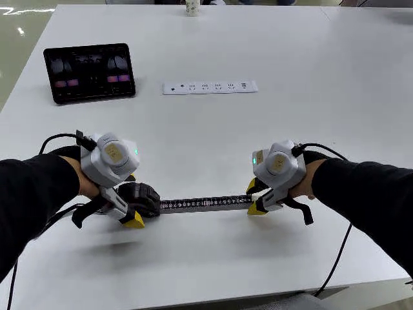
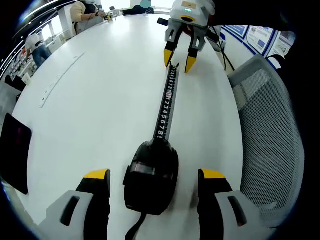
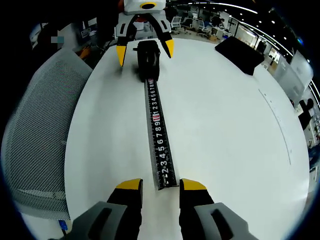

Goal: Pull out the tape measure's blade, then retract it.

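On the white table (image 1: pixel 303 123), near its front edge: the black tape measure (image 1: pixel 139 197) lies flat, with its blade (image 1: pixel 205 204) drawn out in a straight line to the right.
Left gripper (image 2: pixel 155 175): the jaws are spread wide, with one yellow tip on each side of the tape measure's case. A gap shows on both sides, so it does not pinch the case.
Right gripper (image 3: pixel 161 186): the jaws are partly spread and the end of the blade lies between the two tips. One tip is just beside the blade's edge, the other stands a little apart from it.
Blade: the numbers face up, and it rests on the table from the case to the Right gripper.
Far side of the table: a dark tablet (image 1: pixel 89 72) at the left and a white power strip (image 1: pixel 210 87) near the middle, both well apart from the tape measure.
Beside the table: a grey mesh chair (image 2: pixel 270 125).
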